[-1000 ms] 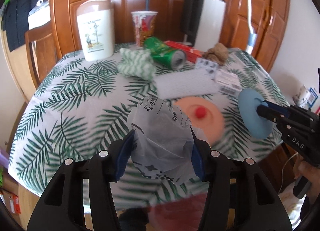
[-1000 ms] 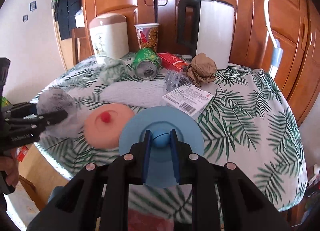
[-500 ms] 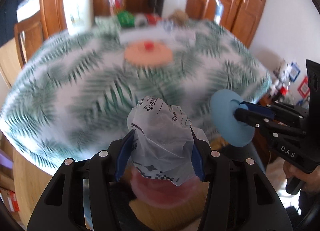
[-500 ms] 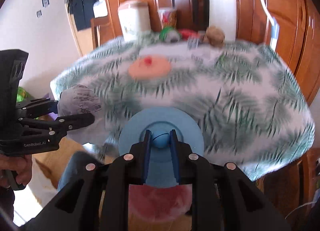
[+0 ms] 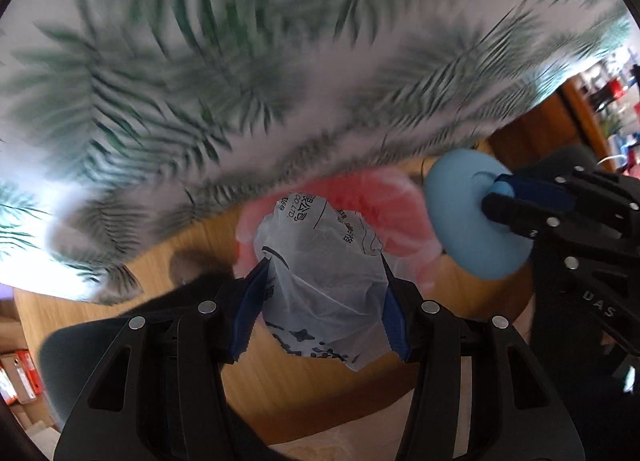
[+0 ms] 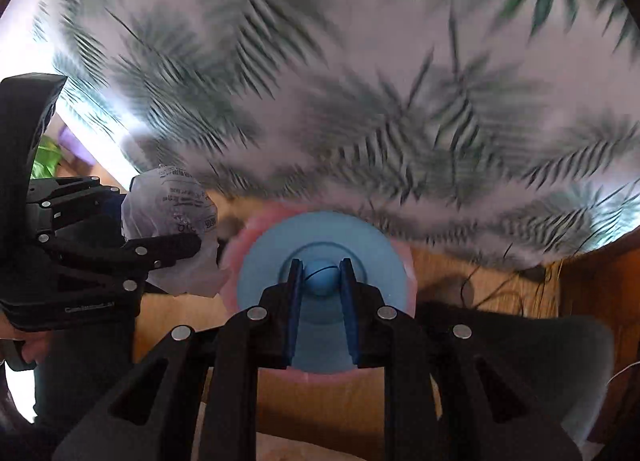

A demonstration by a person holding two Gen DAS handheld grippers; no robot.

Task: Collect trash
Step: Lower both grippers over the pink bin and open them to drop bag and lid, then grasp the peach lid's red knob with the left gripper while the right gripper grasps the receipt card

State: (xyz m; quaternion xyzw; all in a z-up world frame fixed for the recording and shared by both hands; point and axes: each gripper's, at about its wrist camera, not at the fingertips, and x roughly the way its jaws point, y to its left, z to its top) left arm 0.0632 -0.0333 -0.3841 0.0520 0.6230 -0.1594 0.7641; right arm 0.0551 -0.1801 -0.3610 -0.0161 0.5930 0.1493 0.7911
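Both grippers point downward, left gripper (image 5: 324, 301) and right gripper (image 6: 322, 285) jaws clamped.

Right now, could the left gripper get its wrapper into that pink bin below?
Probably yes: the left gripper, shut on the crumpled plastic wrapper, points down over the pink bin, nothing between them; the blue lid sits aside.

Leaf-print tablecloth (image 5: 280, 61) motion-blurred; pink bin (image 6: 412, 261) mostly hidden behind blue lid (image 6: 320, 245).

Blue lid (image 6: 320, 245), pink bin (image 5: 372, 197), green-leaf white tablecloth (image 5: 280, 61).
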